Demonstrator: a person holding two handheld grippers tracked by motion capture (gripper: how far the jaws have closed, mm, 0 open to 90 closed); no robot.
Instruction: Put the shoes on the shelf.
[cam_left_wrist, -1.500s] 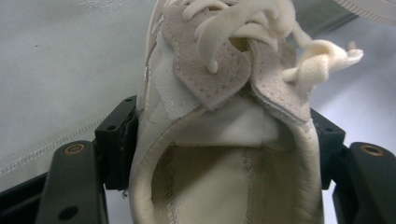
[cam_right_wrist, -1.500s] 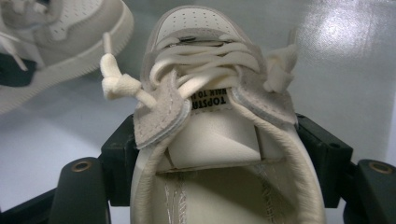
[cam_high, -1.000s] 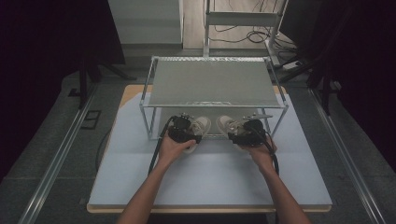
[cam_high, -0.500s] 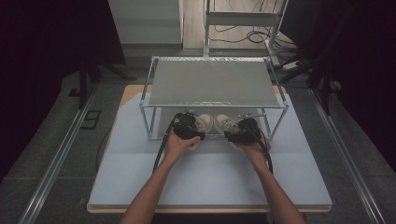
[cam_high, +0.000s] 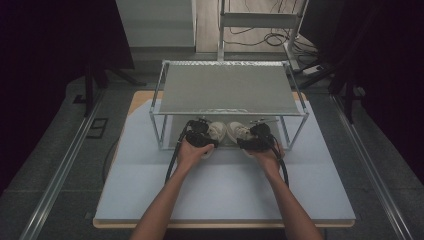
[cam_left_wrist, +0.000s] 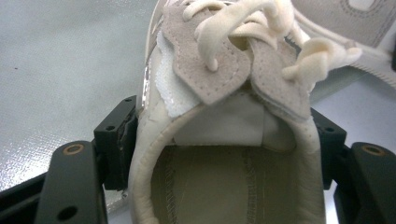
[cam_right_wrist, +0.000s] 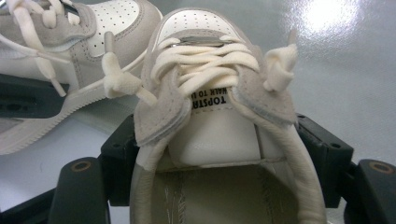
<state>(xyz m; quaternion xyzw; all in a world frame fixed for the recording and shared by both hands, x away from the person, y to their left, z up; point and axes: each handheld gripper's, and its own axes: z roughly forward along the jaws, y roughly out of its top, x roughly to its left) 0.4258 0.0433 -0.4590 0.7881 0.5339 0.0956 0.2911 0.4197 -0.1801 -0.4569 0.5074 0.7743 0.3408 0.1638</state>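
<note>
My left gripper (cam_high: 204, 131) clamps the collar of one cream sneaker (cam_left_wrist: 224, 116). My right gripper (cam_high: 254, 133) clamps the other sneaker (cam_right_wrist: 219, 107), both under the wire shelf (cam_high: 227, 89).

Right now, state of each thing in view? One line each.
Left cream-and-grey suede lace-up sneaker: upright, laced, collar clamped between the left gripper fingers, under the rack.
Right cream-and-grey sneaker: upright, laced, collar clamped by the right gripper, beside its pair.
Metal wire-frame rack with grey mesh shelf: standing upright, top bare.
Pale blue table mat: flat.
</note>
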